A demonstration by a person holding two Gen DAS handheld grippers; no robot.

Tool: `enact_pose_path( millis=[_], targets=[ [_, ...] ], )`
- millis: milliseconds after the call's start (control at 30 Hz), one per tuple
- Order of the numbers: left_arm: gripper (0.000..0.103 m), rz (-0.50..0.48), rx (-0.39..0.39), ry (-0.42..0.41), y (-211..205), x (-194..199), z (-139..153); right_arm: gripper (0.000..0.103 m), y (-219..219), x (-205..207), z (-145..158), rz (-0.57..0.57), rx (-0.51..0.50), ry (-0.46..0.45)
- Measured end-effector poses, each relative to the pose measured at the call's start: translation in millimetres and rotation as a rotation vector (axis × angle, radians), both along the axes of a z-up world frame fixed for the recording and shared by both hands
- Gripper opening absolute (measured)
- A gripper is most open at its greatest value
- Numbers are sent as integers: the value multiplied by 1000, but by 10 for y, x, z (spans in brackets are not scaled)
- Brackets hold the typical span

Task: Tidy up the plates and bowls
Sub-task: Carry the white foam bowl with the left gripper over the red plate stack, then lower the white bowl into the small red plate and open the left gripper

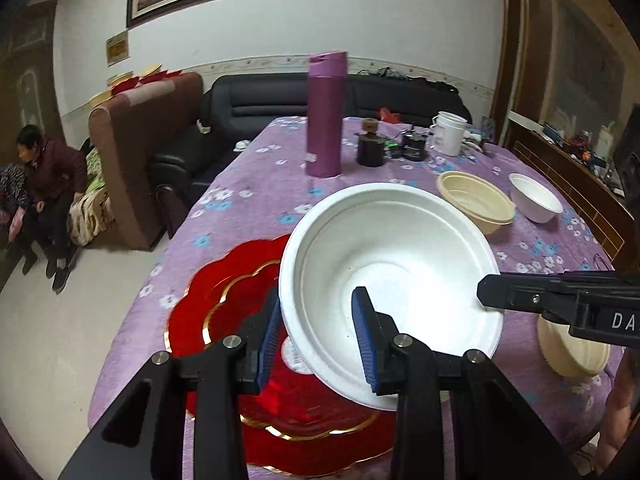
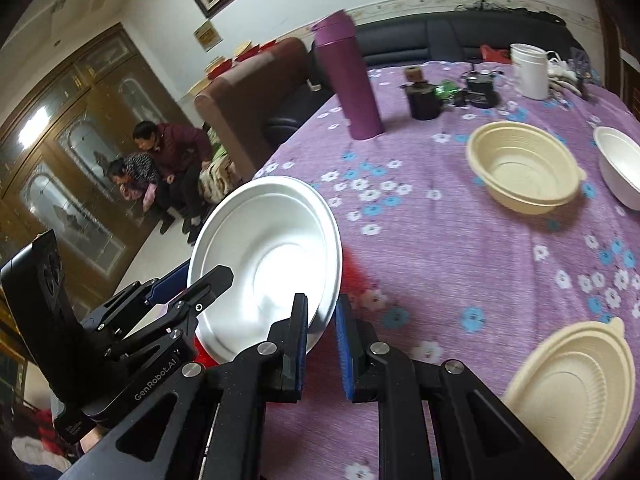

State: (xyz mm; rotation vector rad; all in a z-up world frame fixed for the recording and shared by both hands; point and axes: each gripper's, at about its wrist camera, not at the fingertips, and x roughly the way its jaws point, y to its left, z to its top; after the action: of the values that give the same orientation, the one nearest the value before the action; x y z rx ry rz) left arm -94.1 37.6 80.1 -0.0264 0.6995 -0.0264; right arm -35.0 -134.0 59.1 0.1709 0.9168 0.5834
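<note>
Your left claw (image 1: 320, 336) is clamped on the near rim of the large white bowl (image 1: 400, 264), and your right claw (image 2: 322, 344) pinches its opposite rim. You hold it tilted above the red plate (image 1: 224, 300) at the bench's near edge. Two cream bowls (image 2: 524, 164) and a smaller white bowl (image 2: 620, 164) sit toward the right edge.

Both grippers are matte black linkage frames with round silver screws at the joints and ribbed blue pads lining the fingers, the left gripper (image 1: 318, 336) seen side-on bearing white "GenRobot.AI" lettering, the right gripper (image 2: 322, 344) showing white letters "DA".
</note>
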Motion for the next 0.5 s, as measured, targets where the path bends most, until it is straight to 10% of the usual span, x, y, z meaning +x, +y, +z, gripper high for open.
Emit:
enact_pose_path(
  millis=[500],
  targets=[
    [33,92,-16,84,445,42,-319,17,596,299,-434,78,-44,123]
  ],
)
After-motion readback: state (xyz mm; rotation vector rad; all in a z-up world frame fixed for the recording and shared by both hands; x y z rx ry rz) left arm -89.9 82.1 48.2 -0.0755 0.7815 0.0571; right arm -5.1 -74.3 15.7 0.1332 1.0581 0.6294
